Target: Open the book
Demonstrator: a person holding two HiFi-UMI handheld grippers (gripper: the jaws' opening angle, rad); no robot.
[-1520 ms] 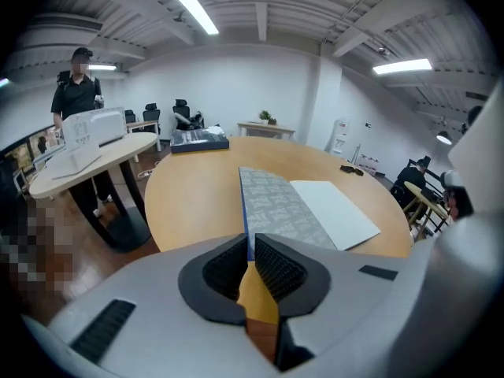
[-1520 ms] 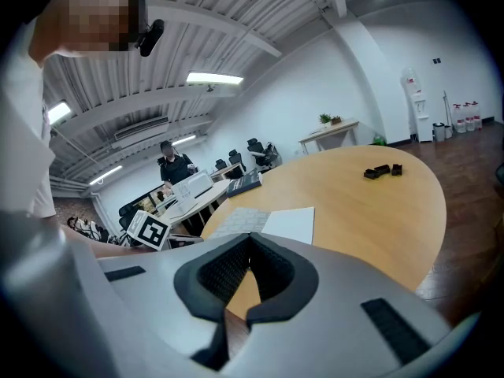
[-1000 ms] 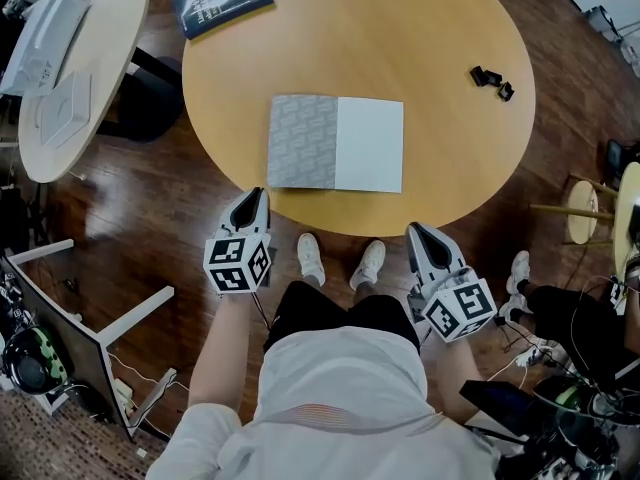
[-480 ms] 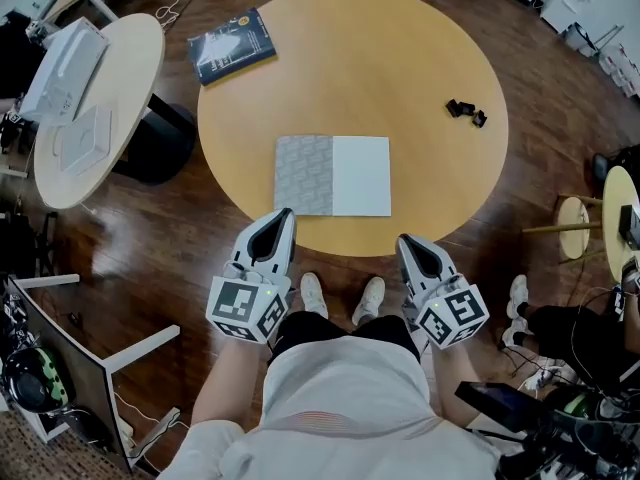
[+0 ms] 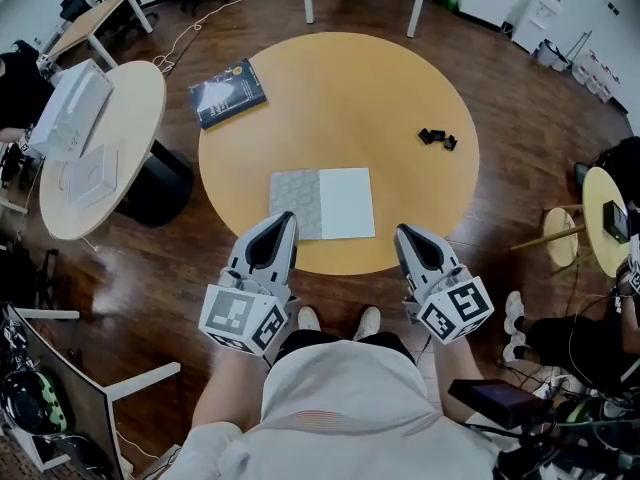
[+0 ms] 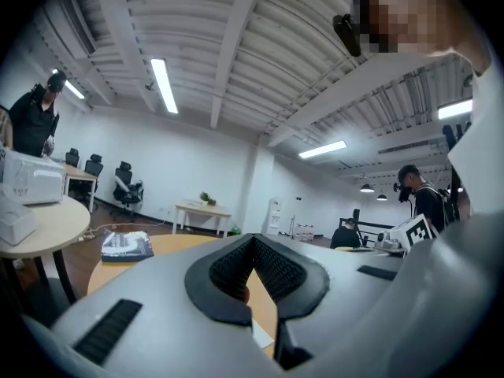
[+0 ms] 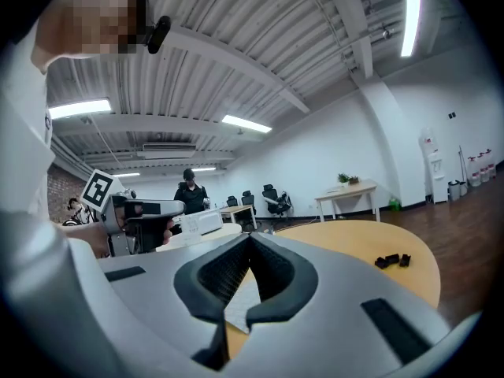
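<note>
Book (image 5: 322,204) lies flat on round wooden surface (image 5: 400,88), close to its near edge; left half grey patterned, right half plain white; nothing on top of it.

Left hand-held gripper (image 5: 284,220) held low at the near edge, tip overlapping the book's near-left corner in head view; contact there can't be told; in left gripper view its jaws (image 6: 253,236) are closed tip to tip, with nothing between them.

Right hand-held gripper (image 5: 405,234) just off the book's near-right corner, clear of it; right gripper view shows the jaws (image 7: 250,235) closed together, also empty.

Blue book (image 5: 228,93) at far-left rim of the surface, well apart from the grey-and-white one; small black parts (image 5: 437,139) on the right side; white side table (image 5: 100,148) off to the left.
</note>
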